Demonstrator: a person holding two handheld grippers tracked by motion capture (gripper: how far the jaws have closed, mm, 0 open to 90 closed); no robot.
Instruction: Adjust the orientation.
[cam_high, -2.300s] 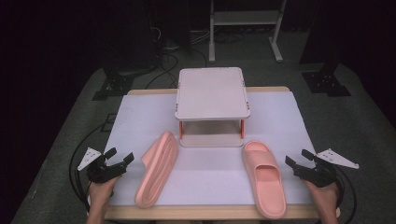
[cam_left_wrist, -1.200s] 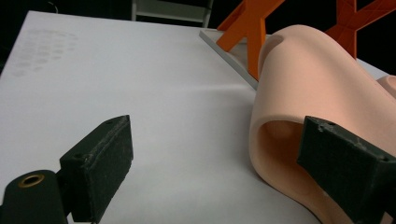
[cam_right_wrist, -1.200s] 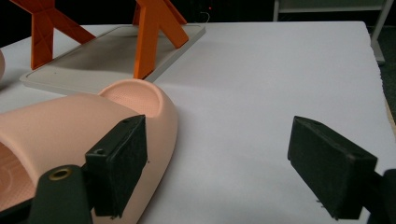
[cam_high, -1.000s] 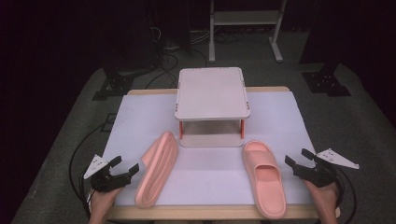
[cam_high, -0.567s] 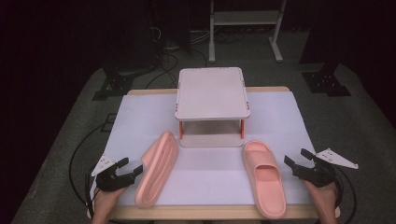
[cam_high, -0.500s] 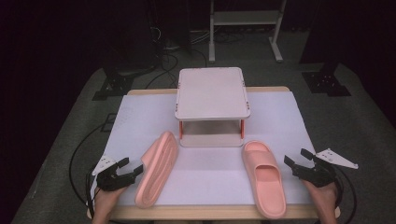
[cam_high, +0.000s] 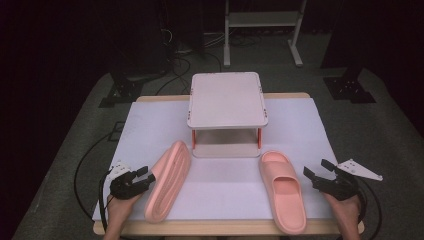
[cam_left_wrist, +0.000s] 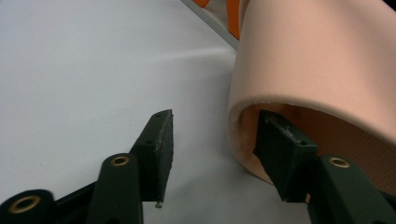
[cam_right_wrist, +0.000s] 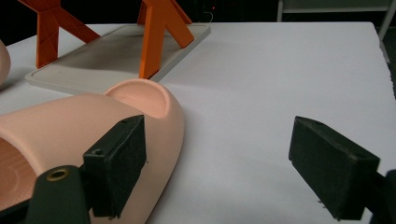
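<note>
While I watch from the high view, my left tool (cam_high: 145, 176) sits at the near left of the worktop (cam_high: 225, 175), right against the heel end of the left slipper (cam_high: 169, 181). That slipper lies tipped onto its side edge, with its long axis running away from me and slightly rightward toward the small two-tier rack (cam_high: 226, 100) in the middle. From the left tool the slipper lies straight ahead and to the right, no gap to speak of.

Seen in the left gripper view, the jaws have just been closing, and the slipper's rim (cam_left_wrist: 261, 103) stands between them: the right jaw sits inside the slipper's opening, under the curved edge, while the left jaw is out on the bare white surface, apart from the foam. So the tool is partly drawn in around the rim but not yet pinching it, as far as I can judge.

My right tool (cam_high: 316, 172) waits at the near right, jaws spread wide, just beside the right slipper (cam_high: 283, 196), which lies flat, sole down, long axis also pointing away from me. In the right gripper view its left jaw stands in front of the slipper's side wall (cam_right_wrist: 93, 121), holding nothing.

Since the left hand is the nearer one, I judge the coming move turns on closing across that upturned rim.
</note>
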